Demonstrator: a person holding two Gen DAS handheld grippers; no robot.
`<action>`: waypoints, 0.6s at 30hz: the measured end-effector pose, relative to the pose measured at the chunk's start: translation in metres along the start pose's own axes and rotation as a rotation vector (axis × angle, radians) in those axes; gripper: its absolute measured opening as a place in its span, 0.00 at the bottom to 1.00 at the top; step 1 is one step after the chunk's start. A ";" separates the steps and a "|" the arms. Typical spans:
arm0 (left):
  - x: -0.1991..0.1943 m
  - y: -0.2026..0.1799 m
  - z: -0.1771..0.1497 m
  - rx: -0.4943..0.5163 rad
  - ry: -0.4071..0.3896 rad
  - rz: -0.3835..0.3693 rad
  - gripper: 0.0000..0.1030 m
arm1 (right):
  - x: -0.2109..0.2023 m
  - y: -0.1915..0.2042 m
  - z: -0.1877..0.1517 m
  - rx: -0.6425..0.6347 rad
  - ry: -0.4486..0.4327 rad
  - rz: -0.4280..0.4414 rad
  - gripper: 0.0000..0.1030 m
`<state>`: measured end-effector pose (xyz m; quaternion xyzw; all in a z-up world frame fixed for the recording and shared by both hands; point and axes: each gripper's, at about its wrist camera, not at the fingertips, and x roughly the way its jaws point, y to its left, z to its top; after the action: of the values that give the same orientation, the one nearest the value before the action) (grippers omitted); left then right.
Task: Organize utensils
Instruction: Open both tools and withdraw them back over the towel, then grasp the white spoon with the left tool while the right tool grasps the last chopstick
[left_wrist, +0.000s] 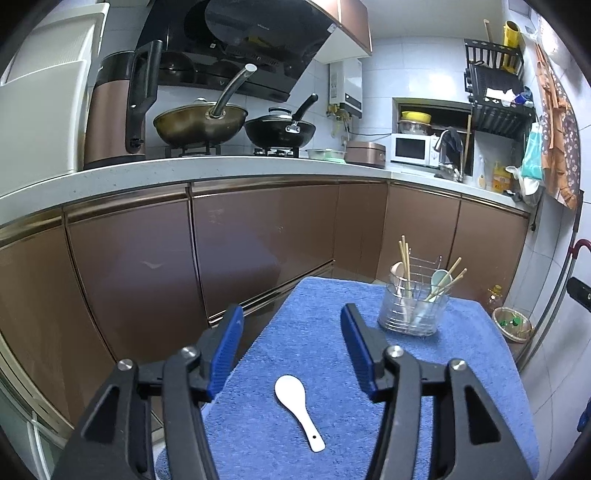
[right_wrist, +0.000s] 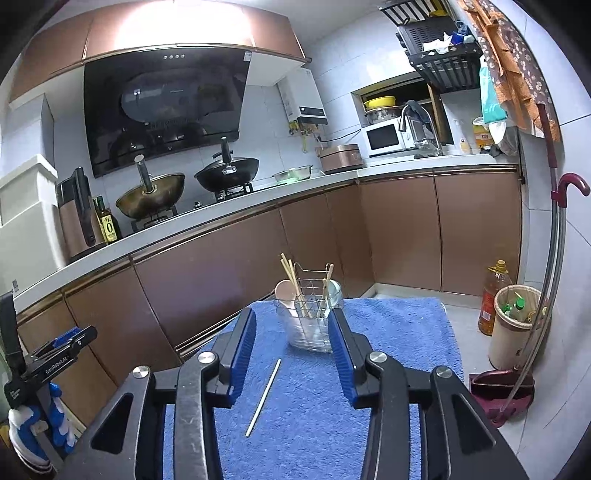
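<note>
Already most utensils stand in the holder (left_wrist: 413, 308); near it on the blue-towelled surface (left_wrist: 332, 295) we still have a white spoon (left_wrist: 297, 408) and one chopstick (right_wrist: 263, 397). Both our grippers, left (left_wrist: 291, 345) and right (right_wrist: 291, 349), have fingers apart, holding nothing.

Left gripper (left_wrist: 291, 321): black linkage arms, blue ribbed pads (left_wrist: 227, 347), jaws spread wide, nothing between them; held raised, pointing forward and slightly down. Seen also at the left edge of the right wrist view (right_wrist: 70, 338), carried by a hand in a blue-and-white glove (right_wrist: 55, 424).

Right gripper (right_wrist: 291, 332): same build, blue pads (right_wrist: 243, 354), jaws parted and empty, aimed forward and downward, level with its partner.
</note>
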<state>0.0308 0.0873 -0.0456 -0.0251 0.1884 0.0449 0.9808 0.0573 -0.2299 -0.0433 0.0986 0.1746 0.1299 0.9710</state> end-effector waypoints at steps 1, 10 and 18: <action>0.000 0.000 -0.001 0.002 0.000 0.006 0.53 | 0.000 0.001 0.000 -0.002 0.001 0.000 0.39; 0.014 0.005 -0.009 0.005 0.049 0.015 0.54 | 0.015 0.005 -0.006 -0.015 0.042 0.012 0.39; 0.056 0.012 -0.026 -0.018 0.187 -0.011 0.54 | 0.057 0.006 -0.021 -0.012 0.151 0.020 0.39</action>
<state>0.0721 0.1025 -0.0906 -0.0388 0.2783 0.0385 0.9589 0.1002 -0.2052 -0.0789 0.0846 0.2457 0.1475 0.9543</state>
